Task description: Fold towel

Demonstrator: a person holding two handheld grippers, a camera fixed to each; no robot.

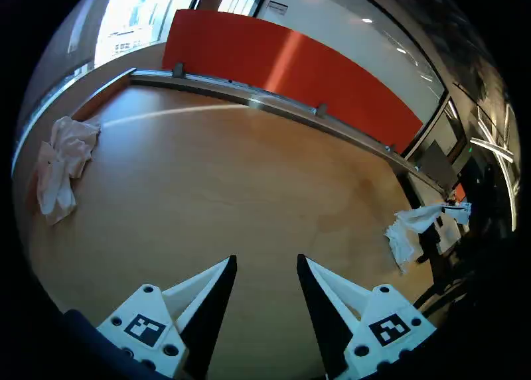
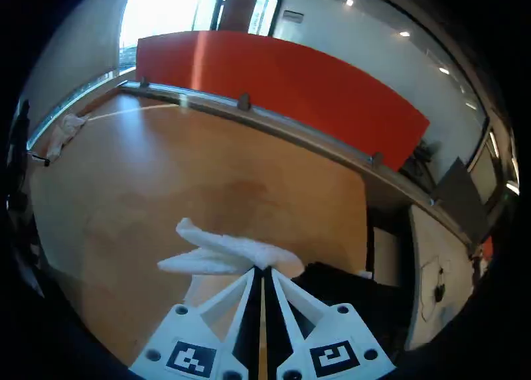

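The white towel (crumpled, bunched) is pinched in the right hand-held gripper.

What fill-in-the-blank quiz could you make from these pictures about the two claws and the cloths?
1. The right claw is shut on a ____ towel.
2. The left claw hangs over the wooden table with its fingers ____.
3. In the left gripper view, a crumpled cloth lies on the far ____ part of the table.

Missing words: white; open; left.
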